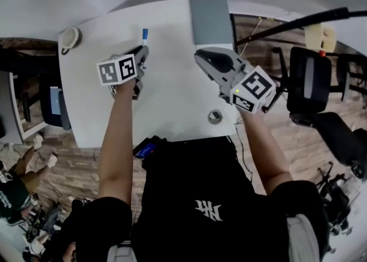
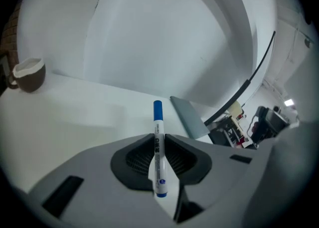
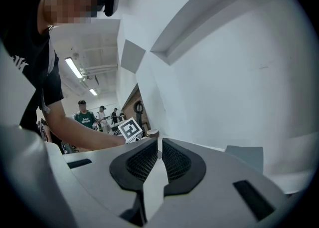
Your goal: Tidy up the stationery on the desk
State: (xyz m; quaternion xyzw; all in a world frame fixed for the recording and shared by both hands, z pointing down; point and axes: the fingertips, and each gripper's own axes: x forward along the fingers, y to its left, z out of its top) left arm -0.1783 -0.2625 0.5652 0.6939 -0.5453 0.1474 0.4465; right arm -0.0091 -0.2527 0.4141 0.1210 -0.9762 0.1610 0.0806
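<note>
- Between the pads of the left claw [image 1: 140,55] sat a marker [image 2: 157,122] with a blue cap. It was pinched round its lower barrel, and the cap stuck out forward past the jaw tips.
- The jaws were clenched on the pen, with only its width between them.
- That hold looked meant for carrying. The pen appeared to be lifted off the white desk [image 1: 172,100] and ran along the claw's own line, so it could be laid down or slotted somewhere cap first.
- Ahead and to the right of that claw lay a flat grey notebook [image 1: 211,20]. Well off to its left a cup [image 1: 70,38] stood at the desk's corner. The claw touched neither.
- The right claw [image 3: 159,148] hung above the desk just short of the notebook, jaws pressed together on nothing. I judged it was idle while the other did the work.
- Behind the right claw, a small round ring [image 1: 215,117] sat on the desk. I could not tell what it was.
</note>
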